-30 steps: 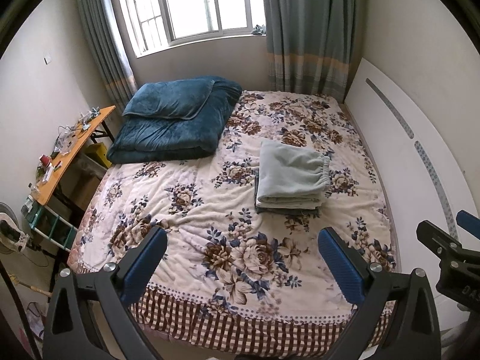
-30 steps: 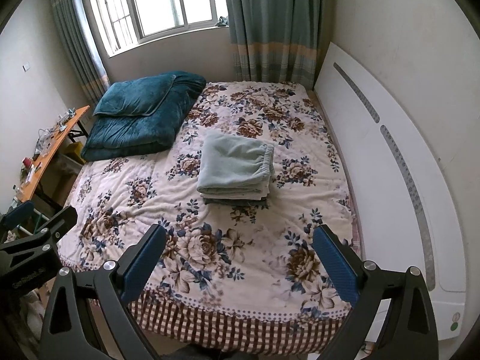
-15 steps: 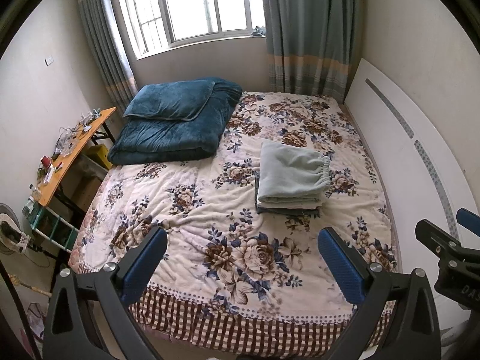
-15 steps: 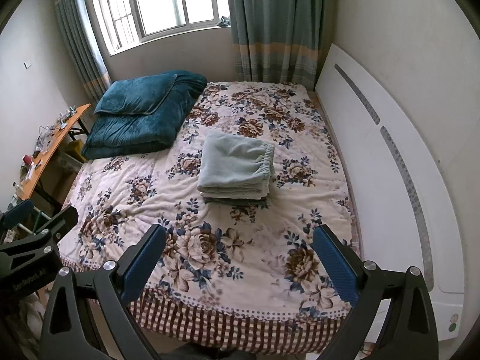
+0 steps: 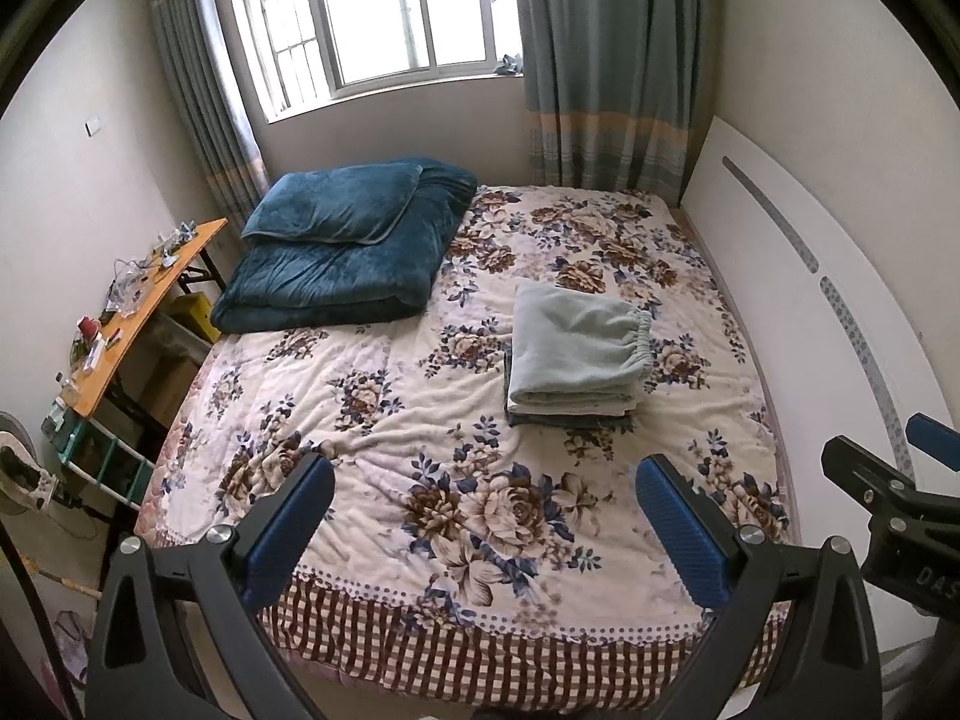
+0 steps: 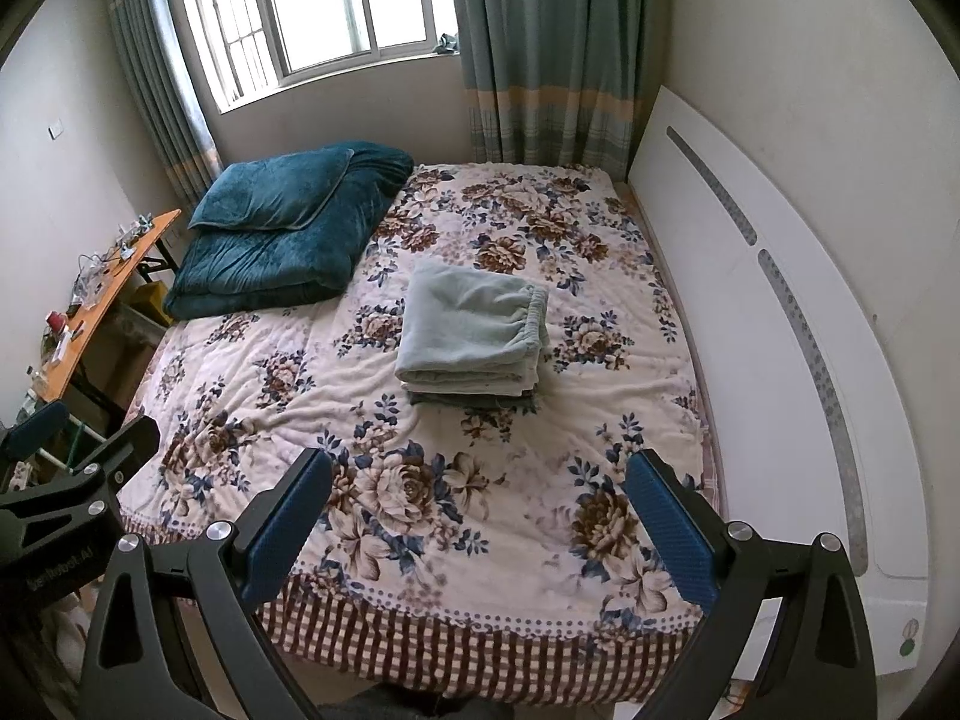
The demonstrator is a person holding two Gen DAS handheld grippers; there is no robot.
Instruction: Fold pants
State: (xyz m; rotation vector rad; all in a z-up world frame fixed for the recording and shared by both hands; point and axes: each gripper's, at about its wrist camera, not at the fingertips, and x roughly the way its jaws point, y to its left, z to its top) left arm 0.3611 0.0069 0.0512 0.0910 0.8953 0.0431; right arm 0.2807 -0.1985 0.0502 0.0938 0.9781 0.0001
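The left hand-held gripper [image 5: 485, 501] hangs over the foot of the bed [image 5: 384, 396] with its 2 blue-padded fingers spread wide apart and nothing between them. The right hand-held gripper [image 6: 478, 495] is posed the same way, fingers wide apart and empty, over the checked hem of the floral bedspread [image 6: 456, 606].

The pants [image 5: 575, 353], pale green, lie already folded into a flat rectangular bundle on the bedspread, well ahead of both hand-held grippers and touching neither. In the left wrist view the bundle sits ahead and slightly toward the right finger; in the right wrist view the pants [image 6: 474, 330] lie almost straight ahead, between the lines of the 2 fingers. The gathered elastic waistband faces right. A darker grey folded garment [image 5: 564, 420] lies under the pants, its edge showing along the side nearest the hand-held grippers.

Ahead and to the left, at the far left corner of the bed, a teal pillow [image 5: 333, 201] rests on a folded teal quilt [image 5: 336, 276]. Farther left stands an orange bench [image 5: 141, 315] carrying small cluttered items too small to identify. To the right a white headboard panel [image 5: 798, 324] leans along the wall. Straight ahead, beyond the bed, a window [image 5: 372, 18] is flanked by grey-green curtains [image 5: 606, 60].

Each hand-held gripper also shows at the edge of the other's view.
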